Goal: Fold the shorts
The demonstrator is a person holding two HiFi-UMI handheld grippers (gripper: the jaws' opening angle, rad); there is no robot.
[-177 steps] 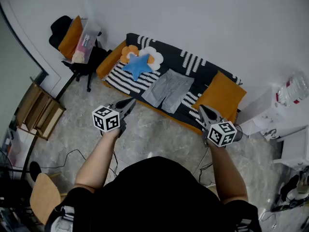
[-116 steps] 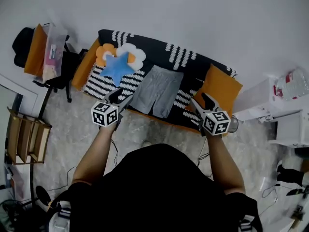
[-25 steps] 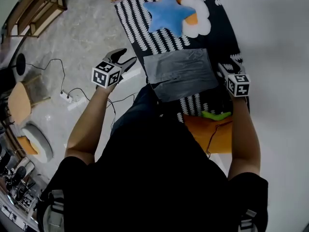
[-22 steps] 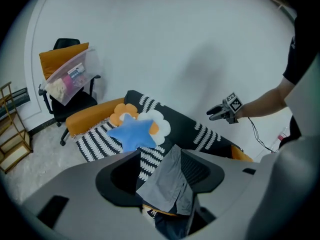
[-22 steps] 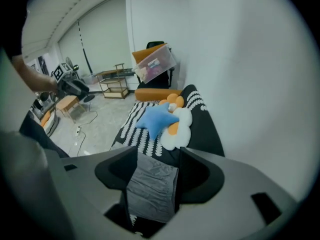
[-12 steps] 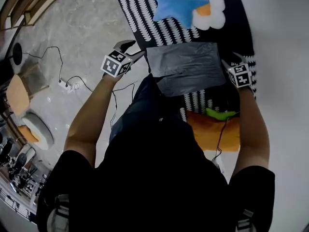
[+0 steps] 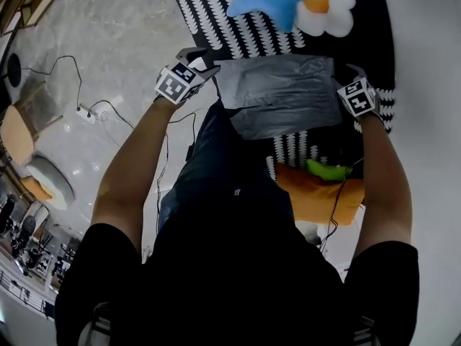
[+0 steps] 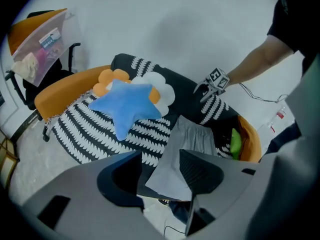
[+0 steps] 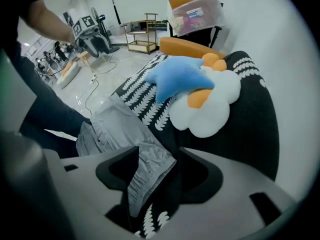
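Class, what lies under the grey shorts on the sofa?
The shorts lie flat on the sofa's black cover with white striped patterns, visible beside them. The patch directly beneath is covered, so anything else there cannot be seen.

Place: staged living-room corner inside a large open work hall, likely a lab.
Home-like signs: orange sofa [image 8: 65, 90] under a striped throw, blue star cushion [image 8: 127, 106], flower cushion [image 9: 210, 109].
Hall signs: polished stone floor [image 7: 108, 49], power strip [image 7: 85, 112] with loose cable, far wooden shelving [image 9: 142, 31], bare white wall [image 8: 175, 29].
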